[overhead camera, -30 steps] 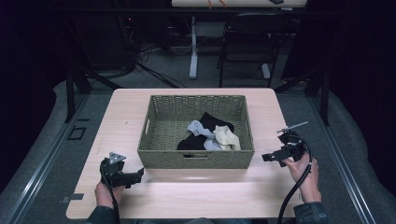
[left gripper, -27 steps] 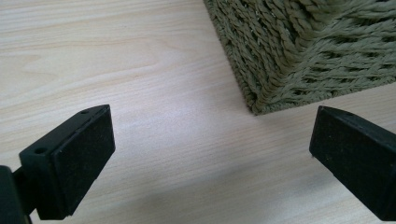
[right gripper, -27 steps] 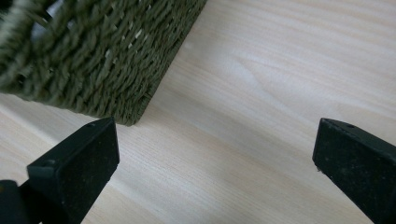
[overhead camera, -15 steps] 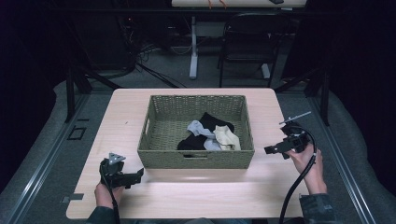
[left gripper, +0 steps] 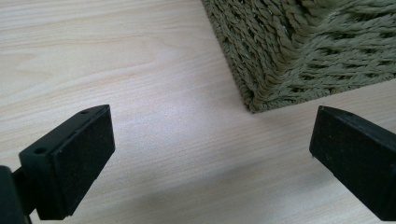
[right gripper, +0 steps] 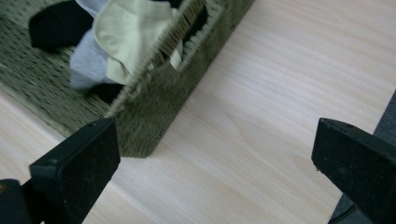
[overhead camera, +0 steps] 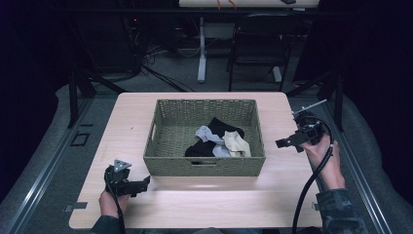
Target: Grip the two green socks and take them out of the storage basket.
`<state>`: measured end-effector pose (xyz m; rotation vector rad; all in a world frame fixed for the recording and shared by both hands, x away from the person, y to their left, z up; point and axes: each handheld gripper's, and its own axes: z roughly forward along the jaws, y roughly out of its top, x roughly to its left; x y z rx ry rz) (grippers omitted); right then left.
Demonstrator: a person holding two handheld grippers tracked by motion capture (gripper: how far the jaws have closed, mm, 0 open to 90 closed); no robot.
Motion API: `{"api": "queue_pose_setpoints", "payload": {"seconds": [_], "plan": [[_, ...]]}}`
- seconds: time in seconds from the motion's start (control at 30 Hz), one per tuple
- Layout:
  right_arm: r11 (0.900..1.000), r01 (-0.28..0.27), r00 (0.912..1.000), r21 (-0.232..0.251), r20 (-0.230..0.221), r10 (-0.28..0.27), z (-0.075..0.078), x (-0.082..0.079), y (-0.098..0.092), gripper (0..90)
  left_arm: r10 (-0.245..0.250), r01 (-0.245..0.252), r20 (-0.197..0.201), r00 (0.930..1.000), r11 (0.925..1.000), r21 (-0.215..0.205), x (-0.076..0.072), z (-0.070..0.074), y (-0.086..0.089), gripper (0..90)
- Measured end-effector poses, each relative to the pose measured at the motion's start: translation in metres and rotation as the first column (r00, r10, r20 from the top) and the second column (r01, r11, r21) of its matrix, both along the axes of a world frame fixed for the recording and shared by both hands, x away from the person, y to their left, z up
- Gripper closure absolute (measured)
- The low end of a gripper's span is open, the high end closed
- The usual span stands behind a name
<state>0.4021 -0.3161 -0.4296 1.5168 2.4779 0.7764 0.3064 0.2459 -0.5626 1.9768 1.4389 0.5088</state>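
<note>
Woven of olive-green cord, the basket (overhead camera: pixel 204 163) sat mid-desk (overhead camera: pixel 272 195), holding a heap of socks (overhead camera: pixel 219 142): black, grey and pale yellow, bunched toward its right near corner. The right tool (overhead camera: pixel 286 143) hovered just beside that corner, jaws spread wide and empty. The left tool (overhead camera: pixel 142 185), likewise spread, lay near the basket's left near corner.

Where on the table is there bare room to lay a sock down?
Bare table runs left of the basket, along the front edge between the left gripper and right gripper, and right of the basket. Socks crowd the basket's front right; its left floor is bare.
</note>
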Motion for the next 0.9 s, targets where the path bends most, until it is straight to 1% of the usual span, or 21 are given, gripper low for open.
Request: {"api": "queue_pose_setpoints", "payload": {"seconds": [0.03, 0.07, 0.1, 0.13, 0.2, 0.23, 0.33, 0.37, 0.4, 0.43, 0.5, 0.53, 0.57, 0.6, 0.63, 0.67, 0.73, 0.77, 0.8, 0.87, 0.9], "plan": [[1.0, 0.0, 1.0, 0.0, 0.0, 0.0, 0.0, 0.0, 0.0, 0.5, 0.0, 0.0, 0.0, 1.0, 1.0, 0.0, 0.0, 0.0, 0.0, 0.0], [1.0, -0.011, 0.9999, 0.005, 0.005, 0.011, 0.006, 0.002, 0.004, 0.8, -0.001, 0.001, 0.001, 1.0, 1.0, -0.001, 0.0, 0.0, 0.0, 0.0], [1.0, -0.011, 0.9999, 0.005, 0.005, 0.011, 0.006, 0.002, 0.004, 0.8, -0.001, 0.001, 0.001, 1.0, 1.0, -0.001, 0.0, 0.0, 0.0, 0.0], [1.0, -0.024, 0.9996, 0.009, 0.015, 0.024, 0.011, 0.005, 0.008, 1.0, -0.003, 0.003, 0.002, 1.0, 1.0, -0.001, 0.0, 0.0, 0.0, 0.0], [0.999, -0.032, 0.9994, 0.006, 0.015, 0.032, 0.013, 0.006, 0.01, 1.1, -0.006, 0.006, 0.002, 1.0, 1.0, -0.002, 0.0, 0.001, -0.001, 0.0], [0.999, -0.039, 0.999, 0.01, 0.02, 0.039, 0.017, 0.007, 0.013, 1.4, -0.006, 0.006, 0.002, 1.0, 1.0, 0.0, 0.0, 0.0, -0.001, 0.0], [0.997, -0.072, 0.997, -0.001, 0.028, 0.072, 0.03, 0.01, 0.025, 2.4, -0.006, 0.006, 0.002, 1.0, 1.0, 0.0, 0.0, 0.0, -0.001, 0.0], [0.997, -0.072, 0.997, -0.001, 0.028, 0.072, 0.03, 0.01, 0.025, 2.4, -0.006, 0.006, 0.002, 1.0, 1.0, 0.0, 0.0, 0.0, -0.001, 0.0], [0.996, -0.09, 0.9952, -0.01, 0.036, 0.091, 0.035, 0.012, 0.032, 3.8, -0.006, 0.006, 0.001, 1.0, 1.0, -0.001, 0.0, 0.0, -0.001, 0.0], [0.996, -0.09, 0.9952, -0.01, 0.036, 0.091, 0.035, 0.012, 0.032, 3.8, -0.006, 0.006, 0.001, 1.0, 1.0, -0.001, 0.0, 0.0, -0.001, 0.0], [0.994, -0.108, 0.9936, -0.011, 0.032, 0.108, 0.04, 0.014, 0.04, 4.8, -0.005, 0.005, 0.0, 1.0, 1.0, -0.001, 0.0, 0.0, -0.001, 0.0], [0.993, -0.119, 0.9923, -0.008, 0.035, 0.119, 0.043, 0.017, 0.048, 5.2, -0.007, 0.007, 0.001, 1.0, 1.0, -0.001, 0.0, 0.0, -0.001, 0.0], [0.993, -0.119, 0.9923, -0.008, 0.035, 0.119, 0.043, 0.017, 0.048, 5.2, -0.007, 0.007, 0.001, 1.0, 1.0, 0.0, 0.0, 0.0, -0.001, 0.0], [0.991, -0.135, 0.9904, -0.013, 0.028, 0.136, 0.045, 0.02, 0.057, 5.6, -0.006, 0.006, -0.001, 1.0, 1.0, -0.001, 0.0, 0.0, -0.001, 0.0], [0.991, -0.135, 0.9904, -0.013, 0.028, 0.136, 0.045, 0.02, 0.057, 5.6, -0.006, 0.006, -0.001, 1.0, 1.0, -0.001, 0.0, 0.0, -0.001, 0.0], [0.988, -0.153, 0.9878, -0.024, 0.022, 0.154, 0.047, 0.023, 0.067, 6.0, -0.009, 0.009, 0.001, 1.0, 1.0, 0.0, 0.0, 0.0, -0.001, 0.0], [0.987, -0.16, 0.9869, -0.021, 0.022, 0.16, 0.047, 0.024, 0.07, 6.4, -0.009, 0.009, 0.001, 1.0, 1.0, 0.0, 0.0, 0.0, -0.001, 0.0], [0.984, -0.174, 0.9845, -0.039, 0.015, 0.175, 0.049, 0.026, 0.076, 6.4, -0.009, 0.009, 0.001, 1.0, 1.0, -0.001, 0.0, 0.0, -0.001, 0.0], [0.983, -0.179, 0.9836, -0.032, 0.017, 0.179, 0.048, 0.027, 0.081, 6.5, -0.009, 0.009, 0.001, 1.0, 1.0, 0.0, 0.0, 0.0, -0.001, 0.0], [0.979, -0.197, 0.9804, -0.046, -0.004, 0.197, 0.047, 0.033, 0.093, 6.7, -0.01, 0.01, 0.001, 1.0, 1.0, 0.0, 0.0, 0.0, -0.001, 0.0], [0.979, -0.197, 0.9804, -0.046, -0.004, 0.197, 0.047, 0.033, 0.093, 6.7, -0.009, 0.009, 0.001, 1.0, 1.0, 0.0, 0.0, 0.0, -0.001, 0.0]]}}
